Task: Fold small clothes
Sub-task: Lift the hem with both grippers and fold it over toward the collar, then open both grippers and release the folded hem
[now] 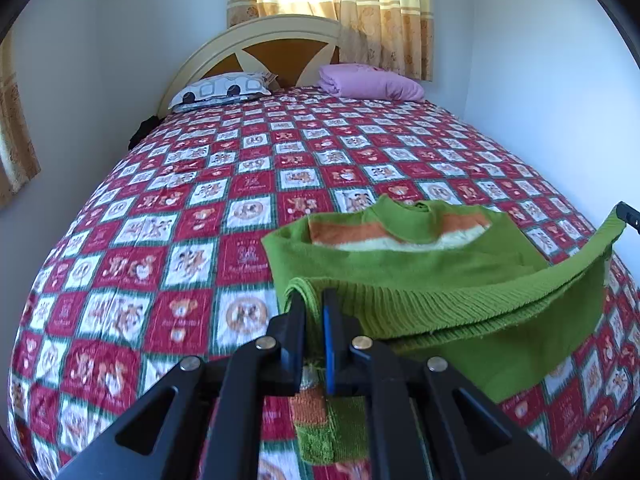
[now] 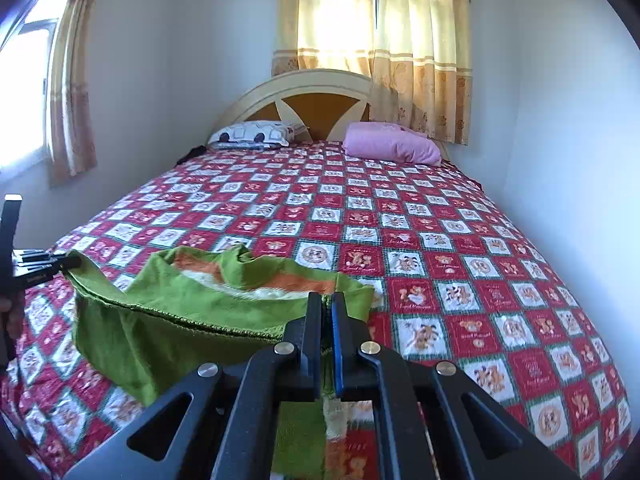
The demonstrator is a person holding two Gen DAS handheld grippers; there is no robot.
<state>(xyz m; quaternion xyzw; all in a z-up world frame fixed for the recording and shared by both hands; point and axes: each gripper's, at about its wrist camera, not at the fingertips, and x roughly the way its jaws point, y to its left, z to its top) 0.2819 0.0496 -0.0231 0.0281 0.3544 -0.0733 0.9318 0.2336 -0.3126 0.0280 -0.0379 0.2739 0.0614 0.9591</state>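
Both grippers are clamped on the ribbed hem of the green sweater (image 1: 420, 268), the left gripper (image 1: 314, 300) on one corner and the right gripper (image 2: 327, 304) on the other, lifting that edge above the quilt (image 1: 240, 168) while the collar end rests on it.

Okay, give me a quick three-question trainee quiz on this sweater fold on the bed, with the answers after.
1. True or false: both grippers are shut on the green sweater.
2. Which lies by the headboard? A) a pink folded blanket B) a blue towel C) a laptop.
3. Fill in: the sweater's hem is lifted above the ____.

Key: 1 true, left gripper, right gripper. 2 A, pink folded blanket. 3 quilt.
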